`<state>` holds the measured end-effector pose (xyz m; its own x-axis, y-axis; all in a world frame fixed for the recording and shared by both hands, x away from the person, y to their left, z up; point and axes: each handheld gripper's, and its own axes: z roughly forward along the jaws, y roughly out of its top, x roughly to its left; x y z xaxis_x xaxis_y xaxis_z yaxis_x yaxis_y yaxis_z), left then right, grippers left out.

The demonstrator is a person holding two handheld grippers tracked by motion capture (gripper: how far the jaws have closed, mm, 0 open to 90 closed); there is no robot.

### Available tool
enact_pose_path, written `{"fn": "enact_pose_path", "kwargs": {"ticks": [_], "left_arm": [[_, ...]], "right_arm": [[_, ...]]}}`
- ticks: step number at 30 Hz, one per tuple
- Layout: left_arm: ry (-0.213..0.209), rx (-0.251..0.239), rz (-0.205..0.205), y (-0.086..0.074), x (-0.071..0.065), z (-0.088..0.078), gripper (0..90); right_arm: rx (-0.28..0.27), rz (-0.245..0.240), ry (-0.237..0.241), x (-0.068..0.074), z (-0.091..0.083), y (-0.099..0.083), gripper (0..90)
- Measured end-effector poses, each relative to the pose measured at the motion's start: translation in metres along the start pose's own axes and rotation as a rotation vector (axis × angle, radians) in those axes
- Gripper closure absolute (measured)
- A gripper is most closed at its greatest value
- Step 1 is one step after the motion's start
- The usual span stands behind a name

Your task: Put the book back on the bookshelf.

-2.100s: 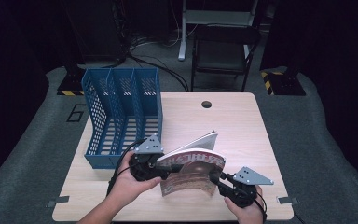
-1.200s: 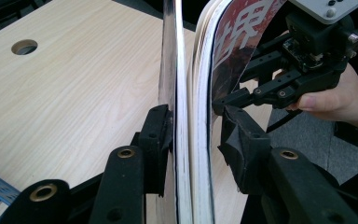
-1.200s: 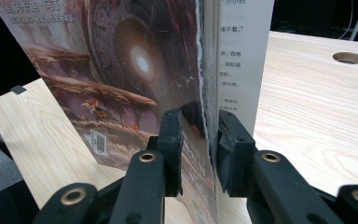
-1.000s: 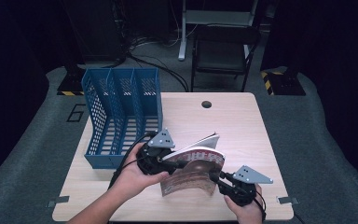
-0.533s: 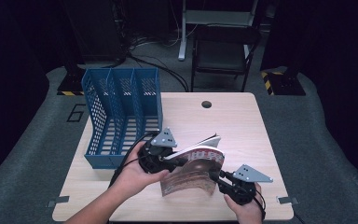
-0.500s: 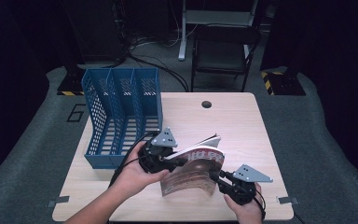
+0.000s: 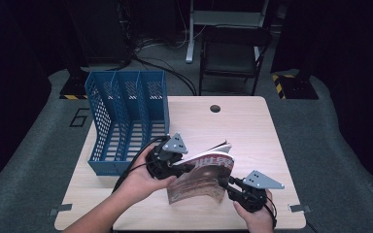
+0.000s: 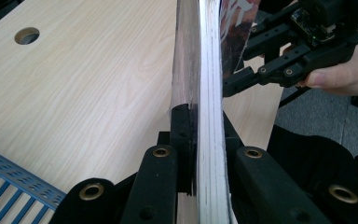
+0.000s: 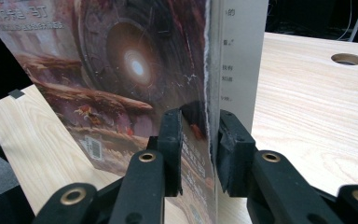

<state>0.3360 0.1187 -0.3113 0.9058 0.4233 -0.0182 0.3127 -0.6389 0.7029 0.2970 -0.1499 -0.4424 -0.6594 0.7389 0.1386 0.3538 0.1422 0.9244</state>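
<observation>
The left gripper (image 7: 184, 165) has just been closing its jaws on the magazine (image 7: 201, 177), and in the left gripper view the pads now press the page block (image 8: 208, 93) from both sides, where a second ago the gripper was only coming up to that edge. The right gripper (image 7: 226, 183) clamps the magazine's other side, its jaws tight on the cover and pages (image 9: 144, 70) in the right gripper view. So the magazine is now held at both ends, bowed and raised off the table (image 7: 252, 131) near its front edge, which looks like the grip needed before lifting it toward the blue file holder (image 7: 126, 121). That holder stands at the table's left edge; its three slots look empty.
</observation>
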Motion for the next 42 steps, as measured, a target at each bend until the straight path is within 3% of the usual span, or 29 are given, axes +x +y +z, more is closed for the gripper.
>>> {"fn": "enact_pose_path", "kwargs": {"ticks": [4,18,26,35,42], "left_arm": [[-0.003,0.021,0.019,0.002,-0.001,-0.001,83.4],[0.013,0.017,0.036,0.002,0.0,0.0,83.7],[0.013,0.014,0.016,0.003,0.002,0.0,83.8],[0.007,0.014,0.005,0.007,0.005,0.001,83.9],[0.006,0.027,0.002,0.015,0.005,-0.002,83.9]], "right_arm": [[0.0,0.007,-0.002,-0.002,0.001,0.0,70.9],[0.003,0.013,-0.02,-0.006,0.002,-0.004,63.2],[0.021,0.049,-0.032,-0.01,0.003,-0.008,60.2],[0.028,0.027,-0.04,-0.012,0.005,-0.009,57.3],[0.043,0.039,-0.04,-0.014,0.005,-0.01,55.3]]}}
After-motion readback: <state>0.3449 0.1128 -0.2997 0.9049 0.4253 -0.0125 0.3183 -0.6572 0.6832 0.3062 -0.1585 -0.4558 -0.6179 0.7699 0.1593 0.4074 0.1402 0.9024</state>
